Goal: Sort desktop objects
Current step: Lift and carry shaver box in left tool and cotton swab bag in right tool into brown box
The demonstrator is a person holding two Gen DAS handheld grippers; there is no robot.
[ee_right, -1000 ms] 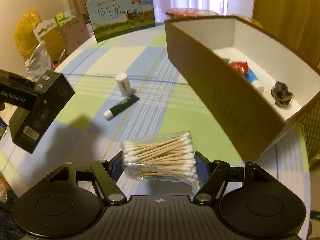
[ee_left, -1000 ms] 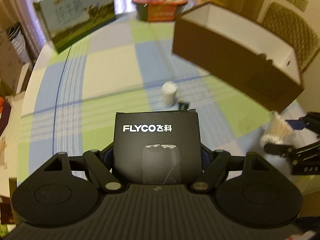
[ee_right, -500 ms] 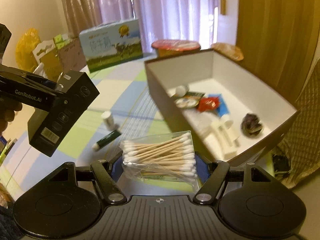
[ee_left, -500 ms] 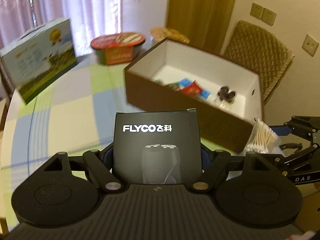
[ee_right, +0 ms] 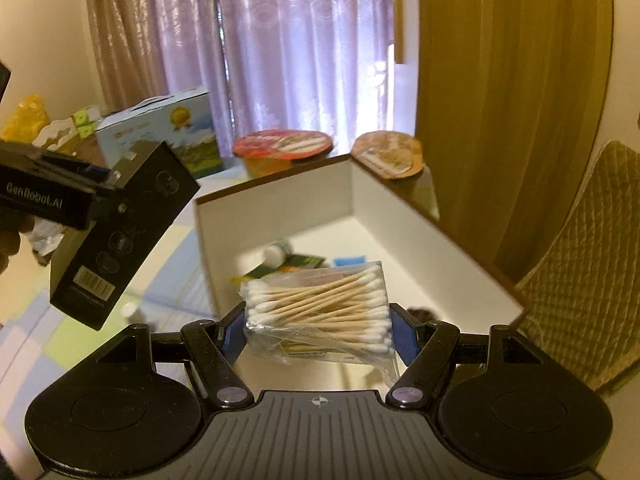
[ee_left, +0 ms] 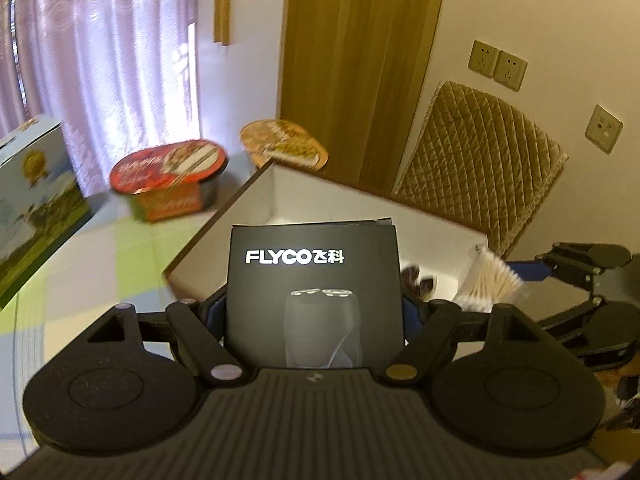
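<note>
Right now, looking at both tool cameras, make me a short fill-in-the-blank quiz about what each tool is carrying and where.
1. The left tool is shut on a black box printed with the brand ____.
2. The right tool grips a clear packet of cotton ____.
3. That packet hangs above the open brown ____.

Missing words: FLYCO; swabs; box

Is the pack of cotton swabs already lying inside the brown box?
No, the pack of cotton swabs is clamped in the right gripper, held above the open brown box.
</note>
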